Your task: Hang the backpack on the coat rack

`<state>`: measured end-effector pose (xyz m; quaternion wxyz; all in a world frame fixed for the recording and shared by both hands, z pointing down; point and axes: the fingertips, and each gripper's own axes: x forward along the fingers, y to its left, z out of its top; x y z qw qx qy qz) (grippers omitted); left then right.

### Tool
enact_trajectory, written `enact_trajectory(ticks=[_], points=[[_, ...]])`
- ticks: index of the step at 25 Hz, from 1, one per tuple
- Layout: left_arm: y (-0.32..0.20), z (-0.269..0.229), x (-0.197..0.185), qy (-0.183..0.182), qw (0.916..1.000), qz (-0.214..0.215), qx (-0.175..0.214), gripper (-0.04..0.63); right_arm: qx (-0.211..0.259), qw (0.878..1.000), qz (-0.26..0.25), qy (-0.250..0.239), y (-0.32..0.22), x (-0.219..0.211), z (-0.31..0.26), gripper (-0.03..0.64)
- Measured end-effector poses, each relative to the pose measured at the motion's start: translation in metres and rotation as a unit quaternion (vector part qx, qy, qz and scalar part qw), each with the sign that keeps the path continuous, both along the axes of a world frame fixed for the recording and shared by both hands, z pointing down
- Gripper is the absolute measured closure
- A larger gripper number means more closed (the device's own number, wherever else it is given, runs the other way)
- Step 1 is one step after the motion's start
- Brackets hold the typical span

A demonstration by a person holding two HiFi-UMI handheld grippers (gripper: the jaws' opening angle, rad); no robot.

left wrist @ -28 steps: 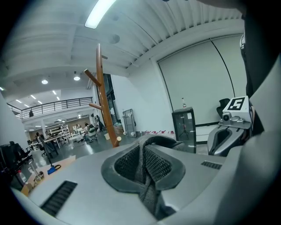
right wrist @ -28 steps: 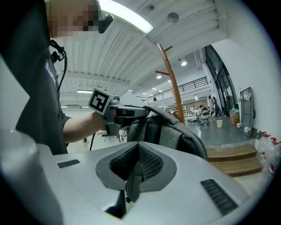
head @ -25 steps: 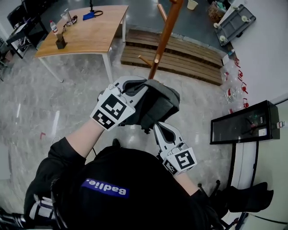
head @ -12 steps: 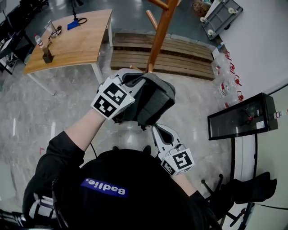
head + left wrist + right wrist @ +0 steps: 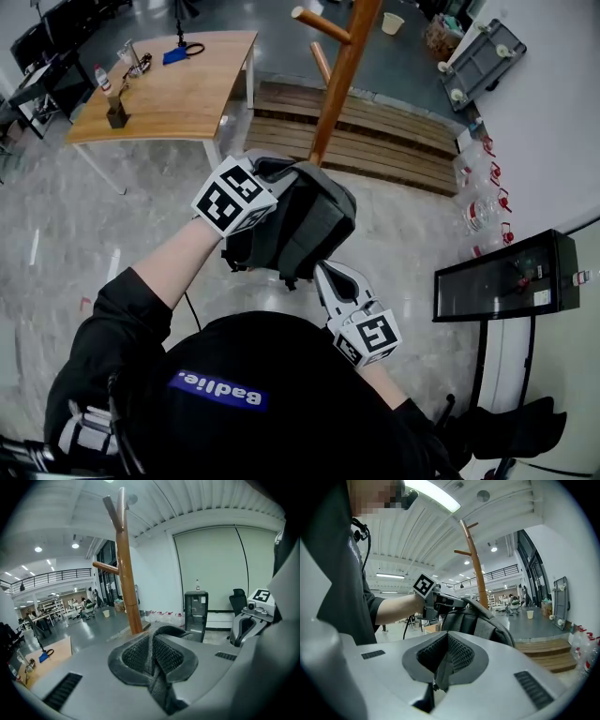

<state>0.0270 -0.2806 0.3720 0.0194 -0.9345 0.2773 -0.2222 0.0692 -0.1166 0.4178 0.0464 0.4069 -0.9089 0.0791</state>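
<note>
Grey floor spreads below. My left gripper (image 5: pixel 274 175) is clamped tight on the backpack (image 5: pixel 305 223) by its top loop (image 5: pixel 152 656). My right gripper (image 5: pixel 325 274) is closed on a thin strap (image 5: pixel 440 665) at the lower edge, so the backpack hangs between them, top end forward. Straight ahead of the left gripper stands the rack (image 5: pixel 342 75), upright, with a peg (image 5: pixel 317 24) above the loop. Left is nearer, so I judge the loop must go up and over that peg.

Coat rack (image 5: pixel 342 84) rises just ahead; open floor (image 5: pixel 75 225) on both sides
</note>
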Motion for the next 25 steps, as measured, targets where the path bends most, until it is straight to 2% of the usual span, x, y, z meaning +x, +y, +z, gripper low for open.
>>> enact_trajectory(ticks=[5, 10, 25], points=[[-0.009, 0.006, 0.003, -0.011, 0.9994, 0.008, -0.032, 0.556, -0.007, 1.000, -0.007, -0.002, -0.002, 0.004, 0.003, 0.611], [-0.019, 0.014, 0.005, 0.008, 0.9953, 0.022, -0.094, 0.551, -0.025, 1.000, -0.017, -0.003, 0.001, 0.006, 0.014, 0.611], [-0.031, 0.025, 0.011, 0.012, 0.9885, 0.030, -0.148, 0.551, -0.038, 0.999, -0.018, -0.005, 0.007, 0.013, 0.023, 0.611]])
